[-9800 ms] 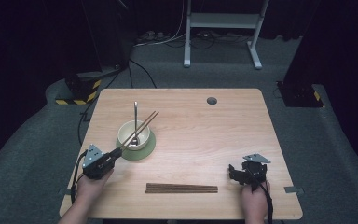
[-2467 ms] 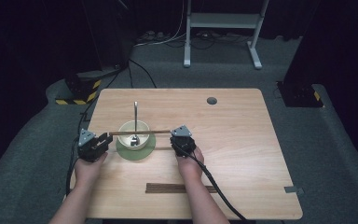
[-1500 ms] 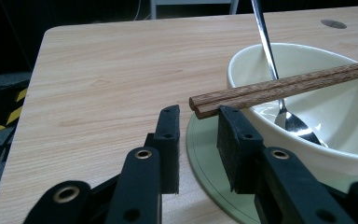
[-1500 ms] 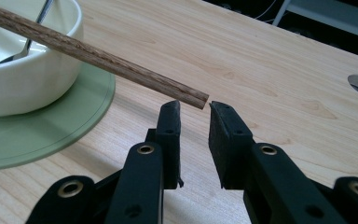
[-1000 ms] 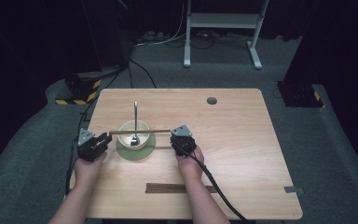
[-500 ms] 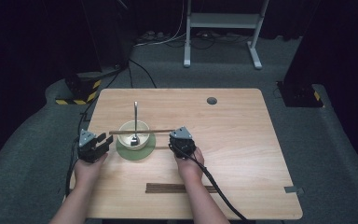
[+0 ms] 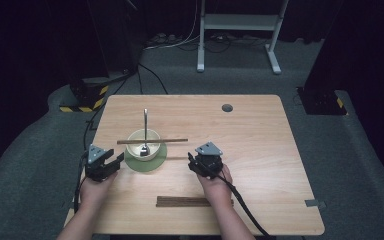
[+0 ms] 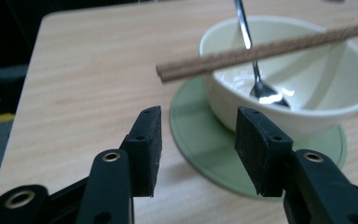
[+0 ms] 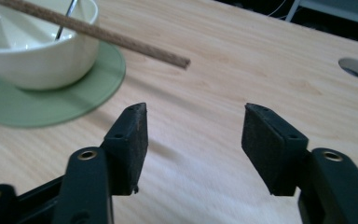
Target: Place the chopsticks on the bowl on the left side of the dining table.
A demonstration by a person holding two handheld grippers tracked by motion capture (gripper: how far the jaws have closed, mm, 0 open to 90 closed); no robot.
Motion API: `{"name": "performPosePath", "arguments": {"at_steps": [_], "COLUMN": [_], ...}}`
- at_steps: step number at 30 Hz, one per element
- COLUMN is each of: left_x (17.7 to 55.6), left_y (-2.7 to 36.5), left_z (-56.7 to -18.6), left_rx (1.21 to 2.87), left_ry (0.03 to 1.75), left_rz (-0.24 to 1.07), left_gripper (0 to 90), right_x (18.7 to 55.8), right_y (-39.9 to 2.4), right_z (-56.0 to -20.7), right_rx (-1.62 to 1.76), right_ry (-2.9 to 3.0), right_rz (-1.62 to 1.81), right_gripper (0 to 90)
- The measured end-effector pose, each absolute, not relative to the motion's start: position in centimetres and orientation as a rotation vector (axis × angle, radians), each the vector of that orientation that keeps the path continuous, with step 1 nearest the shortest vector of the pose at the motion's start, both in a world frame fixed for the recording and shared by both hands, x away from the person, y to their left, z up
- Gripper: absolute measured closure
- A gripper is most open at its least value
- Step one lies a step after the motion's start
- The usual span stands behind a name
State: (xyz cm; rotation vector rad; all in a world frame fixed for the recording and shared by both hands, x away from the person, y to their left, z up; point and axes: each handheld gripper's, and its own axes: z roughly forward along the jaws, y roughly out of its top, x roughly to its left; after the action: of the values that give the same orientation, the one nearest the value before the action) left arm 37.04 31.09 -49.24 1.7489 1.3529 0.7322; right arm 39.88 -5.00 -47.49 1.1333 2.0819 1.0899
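Observation:
A pair of brown chopsticks (image 7: 152, 141) lies level across the rim of a cream bowl (image 7: 145, 146) on a green saucer (image 7: 155, 162). A metal spoon (image 7: 145, 127) leans in the bowl. My left gripper (image 7: 116, 160) stands left of the saucer. Its jaws have just been opening and nothing is between them (image 8: 198, 123); the chopsticks' end (image 8: 261, 52) hangs above and beyond them. My right gripper (image 7: 196, 161) is right of the saucer, apart from the chopsticks' other end (image 9: 98, 32). Its jaws (image 9: 196, 119) have also just been opening, over bare wood.
A second pair of dark chopsticks (image 7: 182, 201) lies near the front edge of the wooden table (image 7: 260, 130), between the person's forearms. A round cable hole (image 7: 227, 107) sits at the back. Dark stands and cables are on the floor behind.
Both grippers opened and let go of the chopsticks' ends, which now rest across the bowl. The right gripper drew back to the right, away from the bowl; the left stayed put.

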Motion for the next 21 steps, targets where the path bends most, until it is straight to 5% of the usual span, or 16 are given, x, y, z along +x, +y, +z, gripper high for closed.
{"name": "performPosePath", "arguments": {"at_steps": [8, 21], "left_x": [34.0, 32.4], "left_y": [28.6, 28.6], "left_z": [-49.7, -51.1], "left_rx": [1.783, 1.843], "left_ry": [1.383, 1.429], "left_rz": [0.578, 0.556], "left_gripper": [44.0, 38.0], "right_x": [37.6, 36.0], "right_y": [-11.0, -20.9], "right_z": [-48.7, -51.4], "right_rx": [1.187, 1.372], "right_ry": [2.08, 2.02], "right_rz": [1.05, 0.898], "right_gripper": [36.6, 35.1]}}
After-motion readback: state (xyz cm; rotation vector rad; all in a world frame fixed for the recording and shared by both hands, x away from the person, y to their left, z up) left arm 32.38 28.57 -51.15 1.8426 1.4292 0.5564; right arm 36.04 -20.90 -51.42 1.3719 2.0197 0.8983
